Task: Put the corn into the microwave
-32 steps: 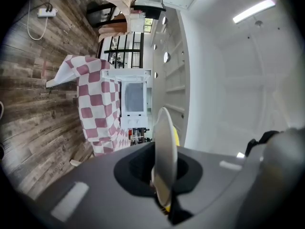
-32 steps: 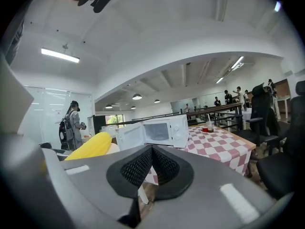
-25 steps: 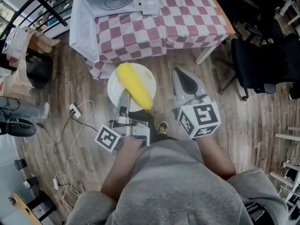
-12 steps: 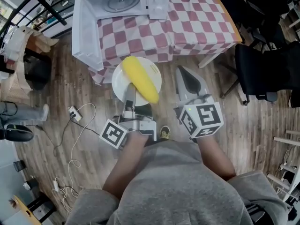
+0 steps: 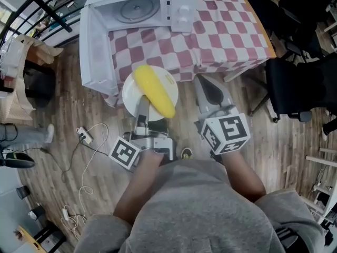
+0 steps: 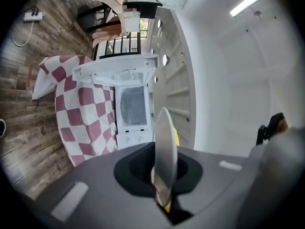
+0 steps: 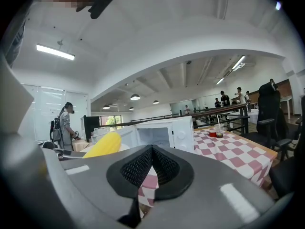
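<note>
One cob of corn [image 5: 154, 91], smooth and bright yellow, lies slantwise on a white plate [image 5: 129, 95] in the head view. Your left gripper [image 5: 142, 109] is clenched on that plate's rim at its 6 o'clock edge. Your right gripper [image 5: 209, 95] sits at 3 o'clock from the plate, its jaws pressed together on nothing. At 12 o'clock from the plate stands the microwave [image 5: 138, 8] with its door [image 5: 96, 49] swung wide and the glass turntable showing. It rests on a table with a red-and-white checked cloth [image 5: 221, 33]. Below is a wooden floor [image 5: 68, 109], with a power strip [image 5: 83, 124] at 8 o'clock and a black chair [image 5: 300, 83] at 3 o'clock.

In the left gripper view the plate [image 6: 165, 151] stands edge-on, pinched between the jaws. A sliver of corn [image 6: 177, 137] shows at its 2 o'clock side, and the microwave [image 6: 132, 106] is at 11 o'clock.

In the right gripper view your jaws meet tip to tip, empty. The corn [image 7: 102, 145] is at 9 o'clock, the microwave [image 7: 162, 133] at 12 o'clock, a cup [image 7: 219, 130] at 2 o'clock, and a person [image 7: 64, 123] stands farther off at 9 o'clock.
</note>
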### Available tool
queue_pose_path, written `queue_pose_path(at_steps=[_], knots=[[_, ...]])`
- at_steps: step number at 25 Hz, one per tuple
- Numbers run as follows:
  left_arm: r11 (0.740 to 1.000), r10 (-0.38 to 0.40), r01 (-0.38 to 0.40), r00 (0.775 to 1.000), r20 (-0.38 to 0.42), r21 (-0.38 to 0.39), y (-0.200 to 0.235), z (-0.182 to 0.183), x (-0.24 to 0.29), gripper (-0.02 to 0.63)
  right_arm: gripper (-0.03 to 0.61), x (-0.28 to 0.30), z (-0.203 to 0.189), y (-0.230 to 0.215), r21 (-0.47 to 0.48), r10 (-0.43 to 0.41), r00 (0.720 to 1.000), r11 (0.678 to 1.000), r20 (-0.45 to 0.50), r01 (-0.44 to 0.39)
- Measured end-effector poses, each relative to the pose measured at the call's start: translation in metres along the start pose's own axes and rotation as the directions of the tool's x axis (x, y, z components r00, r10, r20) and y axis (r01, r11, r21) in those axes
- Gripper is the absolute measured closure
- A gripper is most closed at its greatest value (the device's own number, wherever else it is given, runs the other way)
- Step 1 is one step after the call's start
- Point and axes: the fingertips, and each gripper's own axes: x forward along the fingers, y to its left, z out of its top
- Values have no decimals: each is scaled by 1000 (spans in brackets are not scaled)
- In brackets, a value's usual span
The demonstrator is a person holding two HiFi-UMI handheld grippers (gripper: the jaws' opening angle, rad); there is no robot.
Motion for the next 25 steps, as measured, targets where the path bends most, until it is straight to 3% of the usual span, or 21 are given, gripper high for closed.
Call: queue_pose_path(at_steps=[25], knots=[[999, -15, 10, 995, -98, -53, 25, 63, 61, 601, 580, 87, 13, 17, -10, -64, 998, 998, -10, 64]])
